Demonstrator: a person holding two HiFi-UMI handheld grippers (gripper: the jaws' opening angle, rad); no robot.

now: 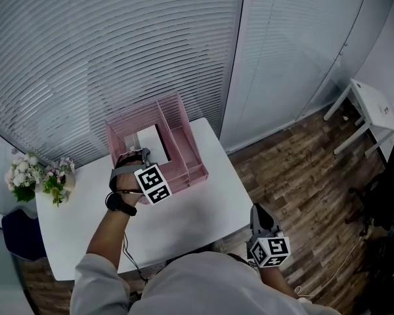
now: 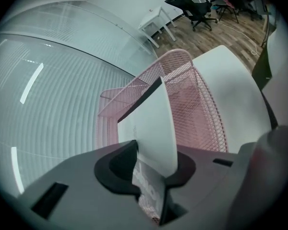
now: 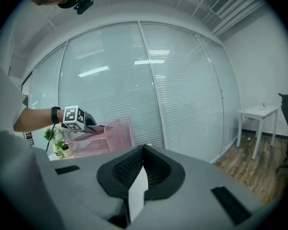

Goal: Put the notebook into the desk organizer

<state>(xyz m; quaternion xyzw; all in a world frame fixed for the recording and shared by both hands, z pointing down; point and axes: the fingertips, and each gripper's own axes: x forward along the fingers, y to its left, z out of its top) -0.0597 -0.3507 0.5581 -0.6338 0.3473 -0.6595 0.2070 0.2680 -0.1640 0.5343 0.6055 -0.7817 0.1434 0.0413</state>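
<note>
The pink wire desk organizer (image 1: 186, 121) stands at the back of the white table (image 1: 203, 209). The white notebook (image 1: 151, 144) stands on edge inside its large left compartment. My left gripper (image 1: 139, 155) hovers over the organizer's near edge. In the left gripper view the notebook (image 2: 151, 123) rises between the slightly parted jaws of my left gripper (image 2: 151, 171), which is open, and it leans on the right one; the organizer (image 2: 192, 80) lies behind it. My right gripper (image 1: 259, 215) hangs off the table's front right corner, away from both. It (image 3: 143, 169) is shut with nothing held.
A pot of flowers (image 1: 39, 179) sits at the table's left end. Slatted glass walls run behind the table. To the right, on the wood floor, stand a small white table (image 1: 374, 110) and a dark office chair (image 1: 381, 189).
</note>
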